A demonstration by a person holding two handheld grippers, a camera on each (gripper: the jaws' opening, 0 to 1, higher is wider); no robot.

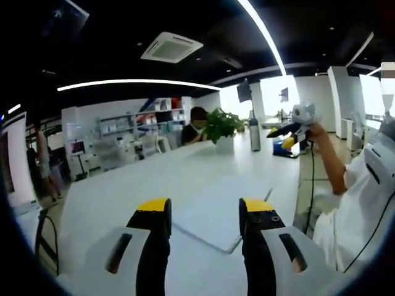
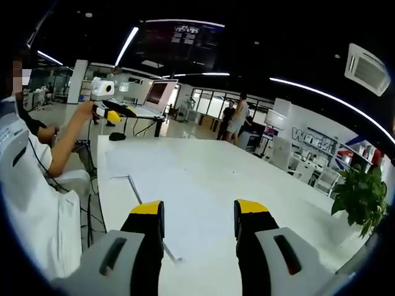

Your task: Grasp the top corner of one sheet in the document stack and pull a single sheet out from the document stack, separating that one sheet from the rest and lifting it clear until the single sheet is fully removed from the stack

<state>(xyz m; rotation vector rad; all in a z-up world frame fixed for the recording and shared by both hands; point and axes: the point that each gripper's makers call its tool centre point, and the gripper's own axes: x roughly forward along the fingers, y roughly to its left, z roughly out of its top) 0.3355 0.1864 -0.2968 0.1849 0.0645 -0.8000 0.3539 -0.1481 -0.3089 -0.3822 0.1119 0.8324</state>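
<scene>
A flat stack of white sheets (image 1: pixel 213 206) lies on the white table (image 1: pixel 123 197), its near corner just ahead of my left gripper (image 1: pixel 205 206). That gripper hovers low over the table, jaws open and yellow-tipped, holding nothing. In the right gripper view the sheet stack (image 2: pixel 191 197) runs away from my right gripper (image 2: pixel 200 209), which is also open and bare. The stack's edge and corner pass under the left jaw there. The sheets lie flat, with no corner lifted.
A person in white (image 1: pixel 364 203) sits at the table's side holding up another yellow-tipped gripper (image 1: pixel 295 127), seen too as the raised gripper (image 2: pixel 103 92). A potted plant (image 1: pixel 222 126) and a grey bottle (image 1: pixel 255 132) stand at the far end. People (image 2: pixel 237 120) stand beyond the table.
</scene>
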